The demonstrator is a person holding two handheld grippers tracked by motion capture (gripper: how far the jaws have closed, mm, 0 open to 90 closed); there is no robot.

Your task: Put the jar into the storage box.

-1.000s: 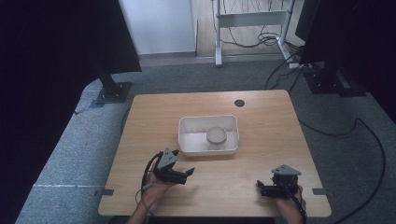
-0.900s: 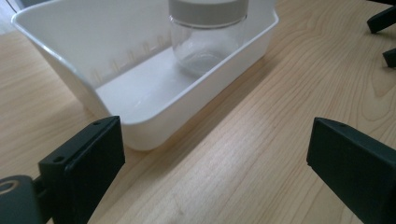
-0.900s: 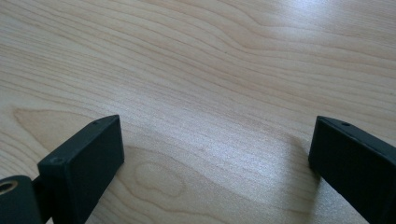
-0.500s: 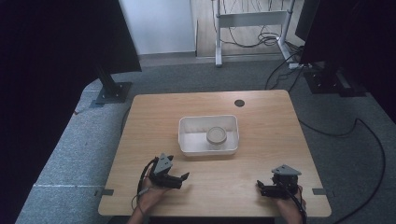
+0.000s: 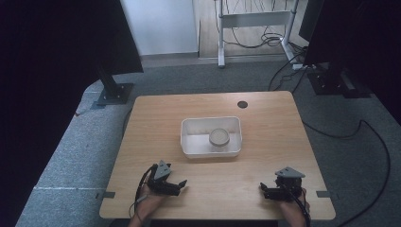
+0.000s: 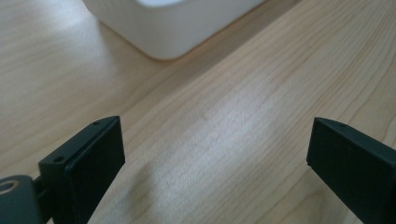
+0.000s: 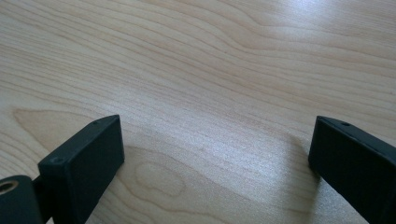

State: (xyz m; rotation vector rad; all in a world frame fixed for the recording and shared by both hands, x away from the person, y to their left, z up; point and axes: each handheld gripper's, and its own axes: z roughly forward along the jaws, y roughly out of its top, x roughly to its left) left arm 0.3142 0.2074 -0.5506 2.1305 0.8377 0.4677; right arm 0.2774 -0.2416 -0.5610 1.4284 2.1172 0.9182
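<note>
A shallow white rectangular plastic tray (image 5: 187, 142) sits at the middle of the light wooden table (image 5: 265, 118), its long axis running across the table from the person's left to right and its short sides facing the two table ends. Inside it, right of its centre, lies a round pale grey disc-shaped object (image 5: 220, 137); from the high view it may be a lid or a low cup, but it is too small to tell. It touches none of the tray's walls that can be made out.

The left gripper (image 5: 178, 185) rests near the front edge of the table, on the near left, held in the person's left hand (image 5: 150, 201). It points toward the right and slightly away from the person, with its jaws spread wide and nothing between them. In the left gripper view, a rounded corner of the white tray (image 6: 173, 28) stands beyond the jaws, apart from them, with bare wood between.

The right gripper (image 5: 264, 189) lies near the front right corner, pointing left along the table's front edge, well apart from the tray. Its jaws are likewise spread wide over bare wood grain.
</note>
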